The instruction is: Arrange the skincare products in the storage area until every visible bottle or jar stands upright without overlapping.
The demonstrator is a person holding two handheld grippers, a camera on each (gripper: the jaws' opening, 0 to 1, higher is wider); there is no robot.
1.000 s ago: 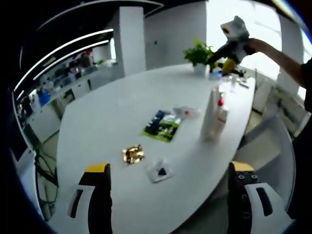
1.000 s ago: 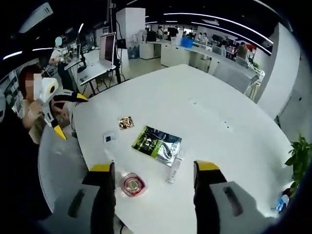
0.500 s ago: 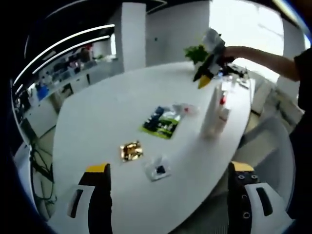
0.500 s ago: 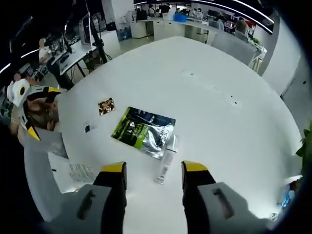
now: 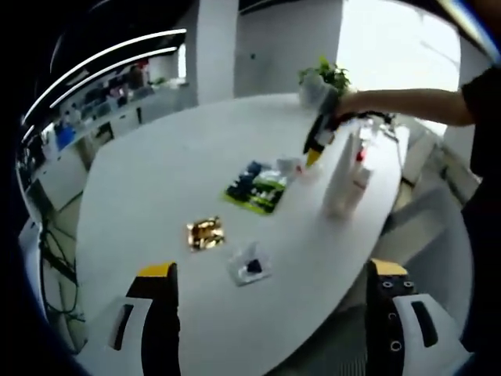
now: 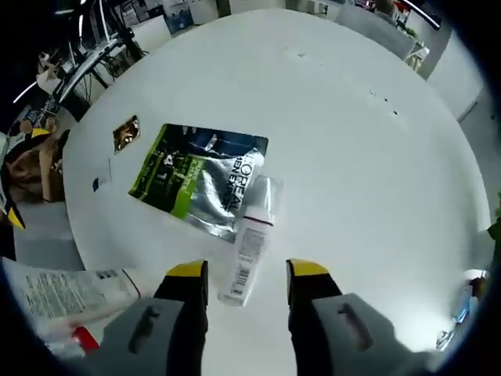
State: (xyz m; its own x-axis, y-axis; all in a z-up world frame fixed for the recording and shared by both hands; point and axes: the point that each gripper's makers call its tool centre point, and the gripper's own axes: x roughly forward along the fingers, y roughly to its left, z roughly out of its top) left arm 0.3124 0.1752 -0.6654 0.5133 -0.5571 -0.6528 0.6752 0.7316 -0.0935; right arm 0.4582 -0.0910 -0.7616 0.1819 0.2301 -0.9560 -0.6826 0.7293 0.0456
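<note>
surface: smooth white, faint sheen, brightest glare at its far end in the left gripper view. Sachet on the surface: shiny foil, silver with green and black print, crinkled. Clear tube just beside the sachet: glossy plastic, see-through tail, printed label. Small gold packet near the sachet: metallic foil, reflective. Small clear pouch near the gold packet: thin transparent film, dark inside. White bottles beyond the sachet: smooth plastic, semi-matt; red cap glossy. Fingers: dark matt plastic, yellow tips.
</note>
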